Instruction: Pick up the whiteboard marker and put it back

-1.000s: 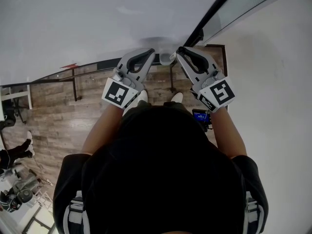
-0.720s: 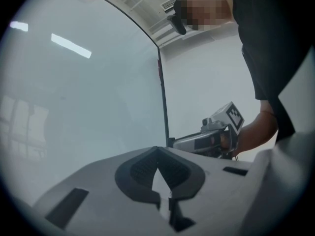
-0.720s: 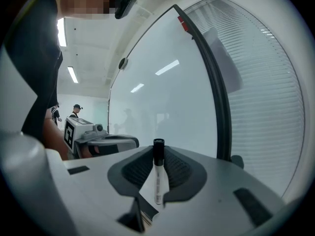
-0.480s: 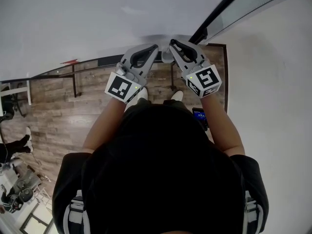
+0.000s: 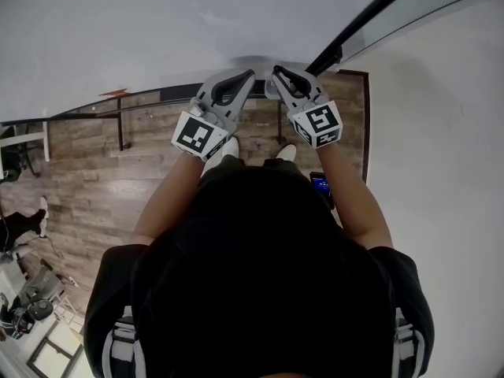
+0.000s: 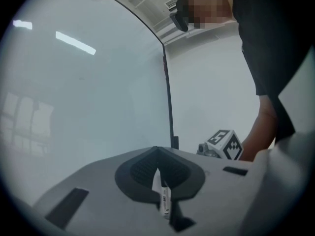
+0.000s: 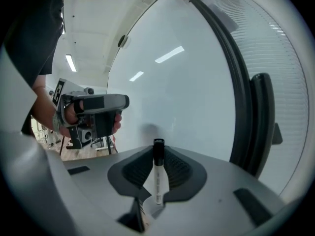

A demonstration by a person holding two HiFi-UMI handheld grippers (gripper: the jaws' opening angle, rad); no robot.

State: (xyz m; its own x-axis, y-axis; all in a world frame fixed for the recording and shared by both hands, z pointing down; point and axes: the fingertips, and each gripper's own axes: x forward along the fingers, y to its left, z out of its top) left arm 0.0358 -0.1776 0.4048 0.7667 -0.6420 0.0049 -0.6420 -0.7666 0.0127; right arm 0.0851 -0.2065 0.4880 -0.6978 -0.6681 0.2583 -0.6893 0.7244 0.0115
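Note:
My right gripper (image 7: 158, 154) is shut on a whiteboard marker (image 7: 157, 181) with a white body and a black cap; it stands upright between the pads, cap towards the whiteboard (image 7: 187, 92). My left gripper (image 6: 157, 154) is shut on a second small white marker-like piece with a dark band (image 6: 165, 200). In the head view, the left gripper (image 5: 246, 77) and right gripper (image 5: 277, 74) point at the whiteboard (image 5: 157, 22) side by side, tips close together. The right gripper's marker cube (image 6: 224, 144) shows in the left gripper view.
The whiteboard's black frame (image 5: 358, 26) runs diagonally at upper right, next to a white wall (image 5: 441, 132). A dark rail (image 5: 150, 102) runs along the board's lower edge above wooden floor (image 5: 102, 179). A phone-like blue screen (image 5: 322, 183) sits near the person's right arm.
The right gripper has come down and in towards the left gripper, its cube turning to face more upward. The left gripper has hardly moved.

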